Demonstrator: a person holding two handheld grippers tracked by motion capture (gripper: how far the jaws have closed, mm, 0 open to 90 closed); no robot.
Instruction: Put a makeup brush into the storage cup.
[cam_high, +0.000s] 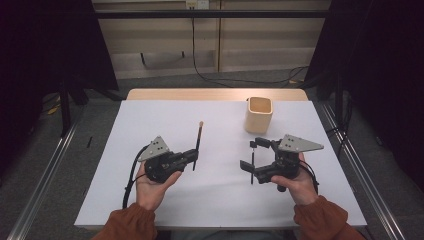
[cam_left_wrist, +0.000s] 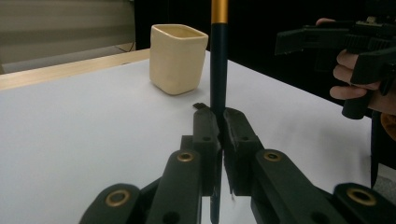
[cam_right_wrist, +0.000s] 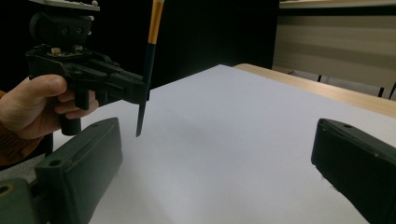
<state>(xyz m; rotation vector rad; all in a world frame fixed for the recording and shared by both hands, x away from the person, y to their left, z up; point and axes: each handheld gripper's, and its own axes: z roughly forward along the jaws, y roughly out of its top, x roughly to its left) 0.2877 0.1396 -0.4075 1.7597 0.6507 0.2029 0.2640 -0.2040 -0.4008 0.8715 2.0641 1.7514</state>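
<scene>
A thin brush (cam_high: 198, 142) with a dark handle and a gold band stands nearly upright over the white table (cam_high: 150, 125). My left gripper (cam_high: 193, 158) is shut on its lower handle. In the left gripper view the jaws (cam_left_wrist: 218, 116) pinch the dark handle (cam_left_wrist: 218, 60), and its top runs out of the picture. My right gripper (cam_high: 251, 156) is held above the table to the right, its jaws wide apart with nothing between them (cam_right_wrist: 217, 128). In the right gripper view the left gripper (cam_right_wrist: 135, 91) holds the brush (cam_right_wrist: 150, 56) clear of the surface. A beige cup (cam_high: 259, 115) stands upright at the back right.
The cup (cam_left_wrist: 178, 58) has an open mouth, and I cannot see into it. A wooden strip (cam_high: 215, 94) runs along the table's far edge. Metal rails (cam_high: 45, 170) flank the table on both sides, with cables on the floor behind.
</scene>
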